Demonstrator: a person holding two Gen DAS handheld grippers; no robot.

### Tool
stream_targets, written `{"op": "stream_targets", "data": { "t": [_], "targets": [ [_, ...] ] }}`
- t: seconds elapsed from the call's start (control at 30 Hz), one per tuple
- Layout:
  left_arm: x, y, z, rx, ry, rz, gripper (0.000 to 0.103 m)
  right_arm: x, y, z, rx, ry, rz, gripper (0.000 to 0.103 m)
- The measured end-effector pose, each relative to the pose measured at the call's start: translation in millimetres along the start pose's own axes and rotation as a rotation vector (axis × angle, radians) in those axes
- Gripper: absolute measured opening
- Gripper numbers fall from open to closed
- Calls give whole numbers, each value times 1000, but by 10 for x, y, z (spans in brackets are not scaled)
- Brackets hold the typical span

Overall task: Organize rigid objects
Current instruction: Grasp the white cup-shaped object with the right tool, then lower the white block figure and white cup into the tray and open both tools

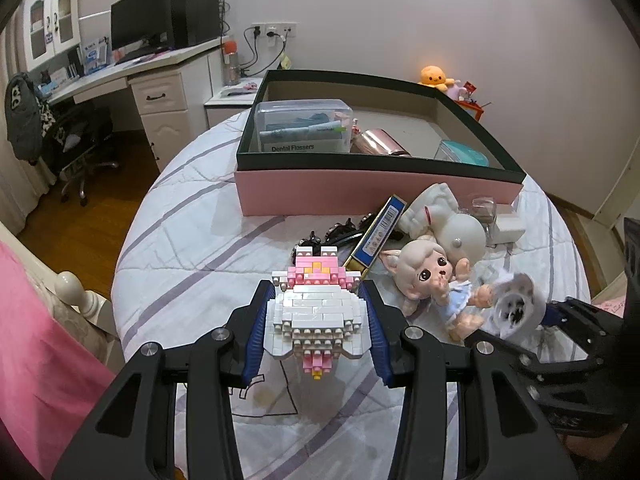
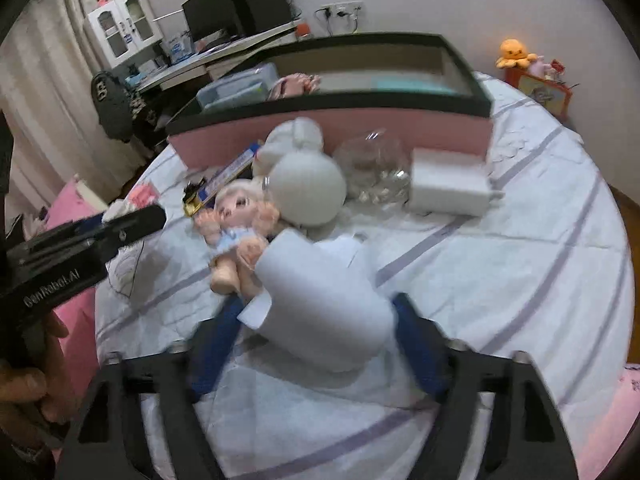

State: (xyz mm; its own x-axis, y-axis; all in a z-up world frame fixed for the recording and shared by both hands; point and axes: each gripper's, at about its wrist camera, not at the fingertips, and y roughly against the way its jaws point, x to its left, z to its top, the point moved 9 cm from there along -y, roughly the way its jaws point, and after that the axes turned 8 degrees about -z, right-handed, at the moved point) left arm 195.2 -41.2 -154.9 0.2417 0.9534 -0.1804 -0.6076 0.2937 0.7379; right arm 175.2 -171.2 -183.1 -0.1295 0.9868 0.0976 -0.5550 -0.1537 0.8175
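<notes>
My left gripper (image 1: pixel 318 286) is shut on a white and pink brick-built figure (image 1: pixel 316 312), its blue pads pressed to both sides, just above the quilt. My right gripper (image 2: pixel 318 300) is shut on a white roll (image 2: pixel 324 296) lying across its fingers, right beside a doll in a blue dress (image 2: pixel 236 216). The left wrist view shows that roll (image 1: pixel 516 308) at the right, next to the doll (image 1: pixel 428 276). A pink box with a dark green rim (image 1: pixel 376 162) stands open behind the pile.
On the striped quilt (image 1: pixel 180 260) lie a white figure (image 1: pixel 460 232), a blue and gold carton (image 1: pixel 380 232), black clips (image 1: pixel 340 232), a white charger (image 2: pixel 448 184) and a clear plastic piece (image 2: pixel 372 164). Inside the box are a flosser tub (image 1: pixel 300 128), a rose-gold cylinder (image 1: pixel 380 142) and a teal container (image 1: pixel 464 154).
</notes>
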Motion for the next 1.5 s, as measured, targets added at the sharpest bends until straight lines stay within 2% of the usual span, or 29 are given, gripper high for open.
{"op": "stream_targets", "data": {
  "t": [0.1,0.4,0.57,0.73,0.9,1.03,1.2,1.37,1.5],
  "targets": [
    [-3,-3,-5,0,5,0,44,-34,42,19,-16,-44,35,66],
    [-11,17,38,-8,-2,0,44,-123,223,51,-56,-64,35,66],
    [-43,63,144,-21,-11,0,44,-127,399,213,-100,-59,37,66],
    [-73,149,370,-50,-29,-2,44,-89,585,495,-159,-40,55,66],
    [-86,275,882,-136,-56,5,44,-107,698,1052,-246,2,33,66],
    [-100,249,1359,-192,-79,13,44,-152,598,1537,-284,13,23,66],
    [-99,-45,1815,-197,-88,19,44,-258,314,1980,-283,3,0,66],
    [-49,-539,2130,-151,-82,27,44,-429,-156,2224,-221,-23,-23,66],
    [-32,-961,2218,-85,-73,26,44,-570,-524,2293,-149,-43,-40,66]
  ]
}}
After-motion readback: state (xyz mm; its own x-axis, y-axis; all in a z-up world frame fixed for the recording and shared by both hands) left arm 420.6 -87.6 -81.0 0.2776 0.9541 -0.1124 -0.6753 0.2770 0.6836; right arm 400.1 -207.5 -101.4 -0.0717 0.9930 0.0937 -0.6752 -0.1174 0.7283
